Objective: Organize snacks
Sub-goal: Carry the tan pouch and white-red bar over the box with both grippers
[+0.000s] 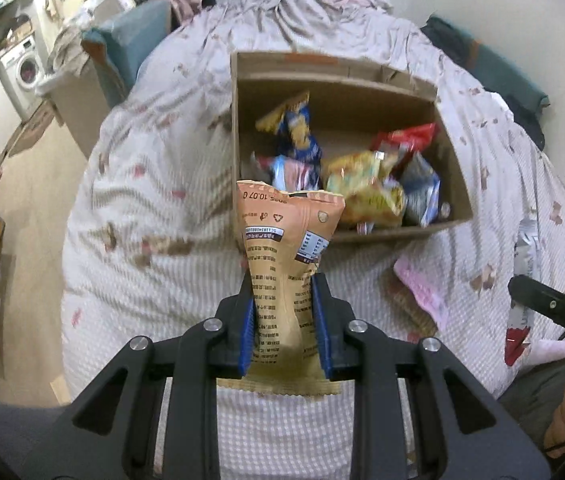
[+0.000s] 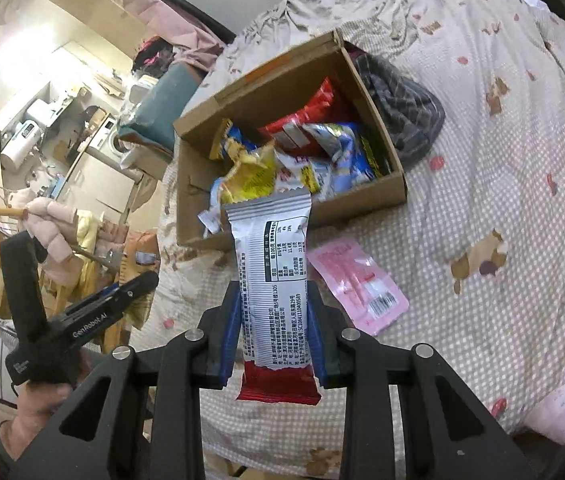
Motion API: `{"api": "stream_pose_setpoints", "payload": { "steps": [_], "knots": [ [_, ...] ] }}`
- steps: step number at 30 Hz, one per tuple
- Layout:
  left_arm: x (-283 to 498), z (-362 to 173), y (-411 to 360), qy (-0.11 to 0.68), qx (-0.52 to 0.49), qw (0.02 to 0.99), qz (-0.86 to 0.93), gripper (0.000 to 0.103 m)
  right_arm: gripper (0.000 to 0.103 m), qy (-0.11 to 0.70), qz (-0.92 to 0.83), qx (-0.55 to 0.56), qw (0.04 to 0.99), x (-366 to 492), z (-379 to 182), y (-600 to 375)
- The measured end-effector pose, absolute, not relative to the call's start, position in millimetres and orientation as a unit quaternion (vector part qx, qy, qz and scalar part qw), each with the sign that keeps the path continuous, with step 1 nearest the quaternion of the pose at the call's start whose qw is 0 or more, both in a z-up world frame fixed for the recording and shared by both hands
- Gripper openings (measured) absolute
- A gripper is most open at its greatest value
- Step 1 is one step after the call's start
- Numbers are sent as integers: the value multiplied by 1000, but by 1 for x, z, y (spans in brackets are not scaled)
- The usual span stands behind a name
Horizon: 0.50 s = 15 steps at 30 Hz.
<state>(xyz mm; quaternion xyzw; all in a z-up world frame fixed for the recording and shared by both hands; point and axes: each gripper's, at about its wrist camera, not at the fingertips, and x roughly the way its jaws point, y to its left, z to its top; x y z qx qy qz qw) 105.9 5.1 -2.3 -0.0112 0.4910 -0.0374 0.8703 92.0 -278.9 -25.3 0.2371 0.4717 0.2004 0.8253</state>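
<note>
Jaws of the left gripper pinch a light, crinkly orange snack bag mid-body, those of the right gripper a slippery grey-and-red bar wrapper, both near the cardboard box on the bed, so mid-body holds seem best.

A bed is covered by a checked, patterned quilt. A washing machine is seen across the room, and dark striped cloth is bunched on the quilt.
</note>
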Motion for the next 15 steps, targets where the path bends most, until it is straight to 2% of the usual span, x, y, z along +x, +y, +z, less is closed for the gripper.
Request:
{"api": "stream_pose_setpoints", "payload": {
  "steps": [15],
  "knots": [
    [214, 6, 1, 479, -16, 877, -42, 22, 31, 464, 206, 220, 833, 217, -14, -235]
  ]
}}
